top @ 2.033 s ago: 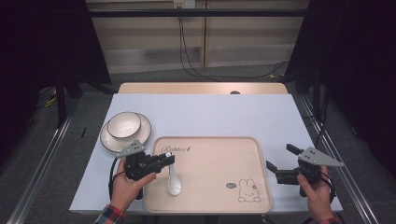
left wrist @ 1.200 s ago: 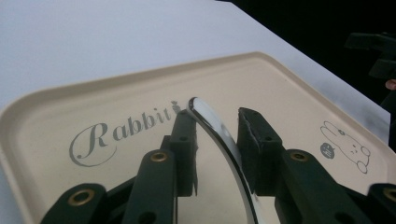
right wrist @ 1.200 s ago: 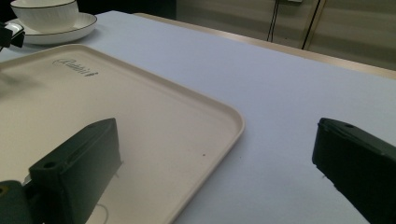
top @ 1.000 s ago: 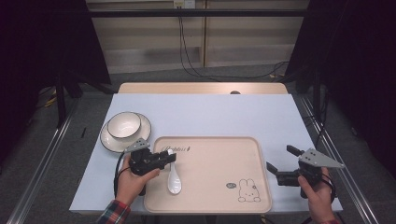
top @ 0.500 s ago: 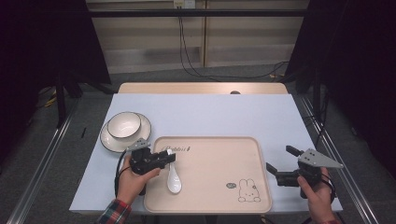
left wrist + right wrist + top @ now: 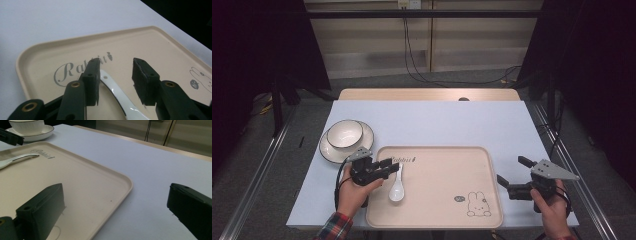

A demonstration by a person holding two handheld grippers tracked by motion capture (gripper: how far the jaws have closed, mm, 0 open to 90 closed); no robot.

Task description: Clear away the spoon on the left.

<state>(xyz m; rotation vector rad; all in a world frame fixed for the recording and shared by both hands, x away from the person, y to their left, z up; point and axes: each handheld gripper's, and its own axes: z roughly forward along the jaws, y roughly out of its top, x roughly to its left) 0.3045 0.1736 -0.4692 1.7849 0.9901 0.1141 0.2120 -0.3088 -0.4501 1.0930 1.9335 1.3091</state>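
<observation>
A white ceramic spoon (image 6: pixel 395 189) lies on the left part of a beige tray (image 6: pixel 437 210), its handle pointing away from me. My left gripper (image 6: pixel 390 168) is open at the handle's far end. In the left gripper view the handle (image 6: pixel 113 88) runs between the jaws, close beside the left fingertip (image 6: pixel 91 75), and the gripper (image 6: pixel 115 75) stays open around it. My right gripper (image 6: pixel 509 170) is wide open at the tray's right edge. In the right gripper view one fingertip (image 6: pixel 42 207) hangs over the tray (image 6: pixel 82 182) and the other over the table.
A white bowl (image 6: pixel 344 134) sits on a white plate (image 6: pixel 364 142) left of the tray's far corner, just beyond my left hand. The tray carries "Rabbit" lettering (image 6: pixel 75 68) and a rabbit drawing (image 6: pixel 476 204). Light blue table (image 6: pixel 437 122) stretches beyond the tray.
My left gripper has crept a little farther from me along the spoon handle. The right gripper has hardly moved.
</observation>
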